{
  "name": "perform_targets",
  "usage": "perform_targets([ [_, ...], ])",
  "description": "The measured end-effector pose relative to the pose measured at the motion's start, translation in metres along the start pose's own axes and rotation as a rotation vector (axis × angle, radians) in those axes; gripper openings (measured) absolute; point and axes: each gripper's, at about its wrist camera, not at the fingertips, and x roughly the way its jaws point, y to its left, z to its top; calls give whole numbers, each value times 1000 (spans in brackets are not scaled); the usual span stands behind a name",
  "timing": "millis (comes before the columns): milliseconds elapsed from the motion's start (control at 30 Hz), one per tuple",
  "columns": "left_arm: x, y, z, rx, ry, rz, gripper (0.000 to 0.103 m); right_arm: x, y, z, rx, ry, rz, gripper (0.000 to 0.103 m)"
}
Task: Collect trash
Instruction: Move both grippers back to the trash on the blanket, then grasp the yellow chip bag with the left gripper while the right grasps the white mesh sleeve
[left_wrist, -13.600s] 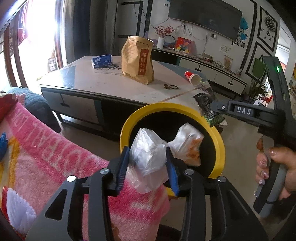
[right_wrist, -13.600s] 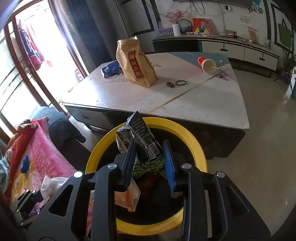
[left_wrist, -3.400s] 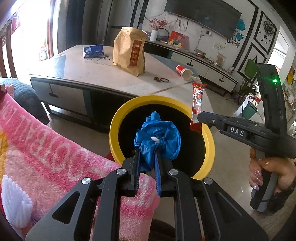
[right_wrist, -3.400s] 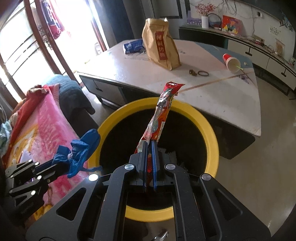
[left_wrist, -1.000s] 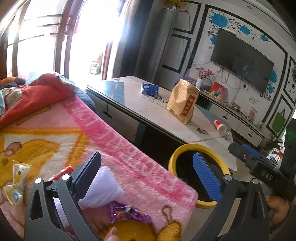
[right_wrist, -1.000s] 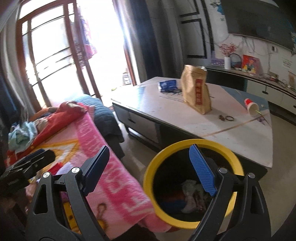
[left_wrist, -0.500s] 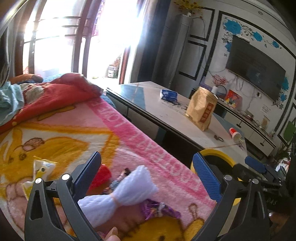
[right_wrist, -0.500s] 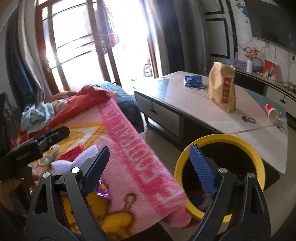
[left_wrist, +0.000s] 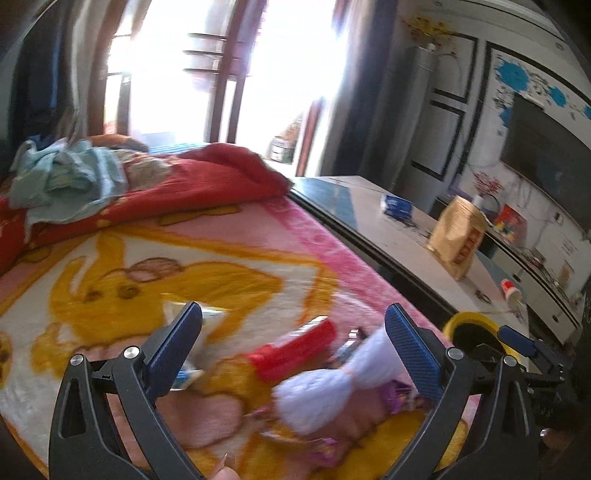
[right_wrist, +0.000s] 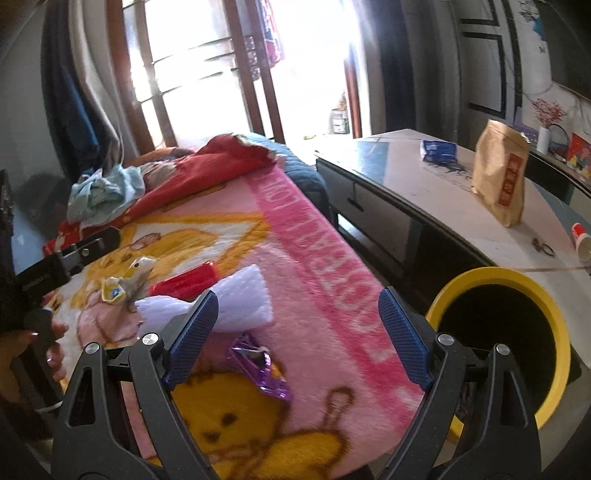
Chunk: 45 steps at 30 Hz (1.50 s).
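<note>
Where the pink blanket (right_wrist: 314, 280) spreads, trash lies scattered: white foam wrap (right_wrist: 236, 299) pinched at its middle, red wrapper (right_wrist: 184, 282) just beside it, crumpled purple foil (right_wrist: 262, 365) nearer, small yellow-white packet (right_wrist: 125, 282) to the left. Left gripper (left_wrist: 293, 343) and right gripper (right_wrist: 297, 326) hover above, both spread wide, empty. Yellow-rimmed bin (right_wrist: 550, 314) stands at right.

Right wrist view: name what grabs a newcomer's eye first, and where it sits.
The pink cartoon blanket fills the middle, strewn with trash: a white foam wrap, a red packet beside it and a purple wrapper nearer the camera. The yellow-rimmed bin stands at the right, below the blanket's edge. The right gripper is open above the blanket.
</note>
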Motion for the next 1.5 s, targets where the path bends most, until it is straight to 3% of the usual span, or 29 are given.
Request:
perform_targets([
  [400, -9, 73, -13, -95, 21, 114, 96, 48, 14, 17, 35, 69, -5, 81],
  [833, 14, 97, -34, -147, 104, 67, 96, 99, 15, 20, 115, 180, -15, 80],
  [1033, 26, 99, -40, -171, 134, 25, 95, 116, 21, 14, 129, 232, 16, 59],
  [1133, 31, 97, -42, -171, 147, 0, 94, 118, 22, 12, 143, 245, 45, 39],
  [1200, 35, 94, -44, -169, 154, -18, 81, 118, 25, 13, 130, 244, 56, 23],
  [1500, 42, 91, -48, -172, 180, -55, 54, 112, 33, 14, 68, 239, 44, 11],
])
